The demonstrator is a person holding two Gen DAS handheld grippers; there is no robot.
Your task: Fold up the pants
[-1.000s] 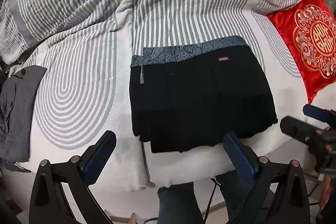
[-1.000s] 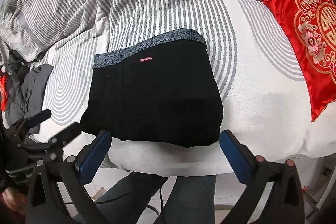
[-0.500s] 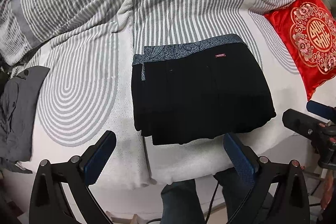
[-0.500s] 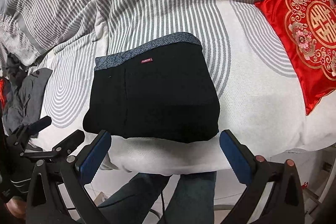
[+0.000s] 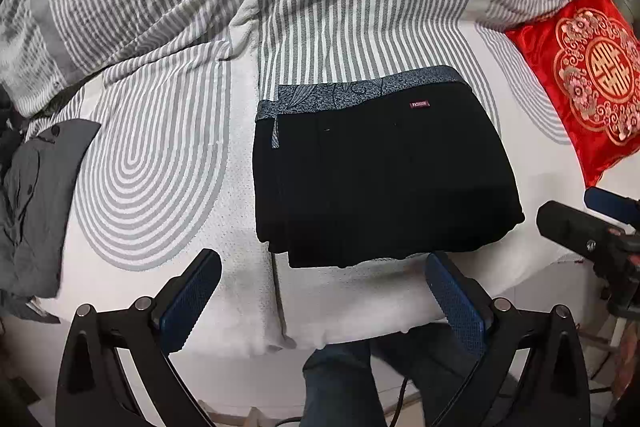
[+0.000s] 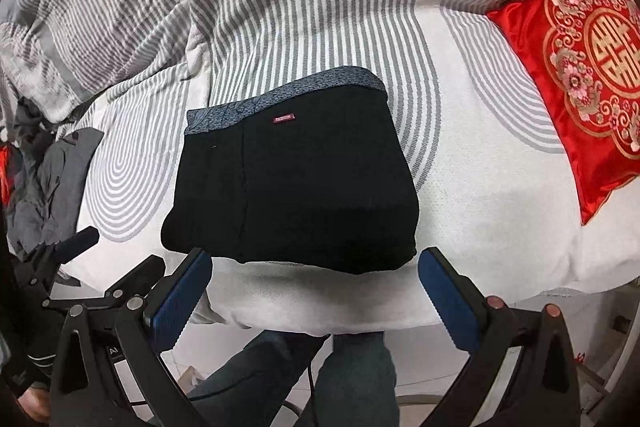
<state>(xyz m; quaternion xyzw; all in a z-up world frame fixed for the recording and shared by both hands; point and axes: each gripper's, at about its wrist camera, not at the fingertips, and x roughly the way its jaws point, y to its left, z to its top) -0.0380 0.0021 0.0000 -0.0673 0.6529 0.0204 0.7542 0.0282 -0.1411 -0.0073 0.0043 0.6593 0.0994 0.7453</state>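
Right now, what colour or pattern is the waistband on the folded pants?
Blue-grey with a fine speckled, leaf-like print on the waistband; the pants are black. Clearest in the left wrist view.

Both wrist views look down from the bed's (image 5: 168, 163) near edge, sharing the folded pants (image 5: 380, 171).

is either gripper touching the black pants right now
Apart. In the left wrist view, white bedding shows between the open left gripper and the folded black pants. The right wrist view shows the same gap before the open right gripper.
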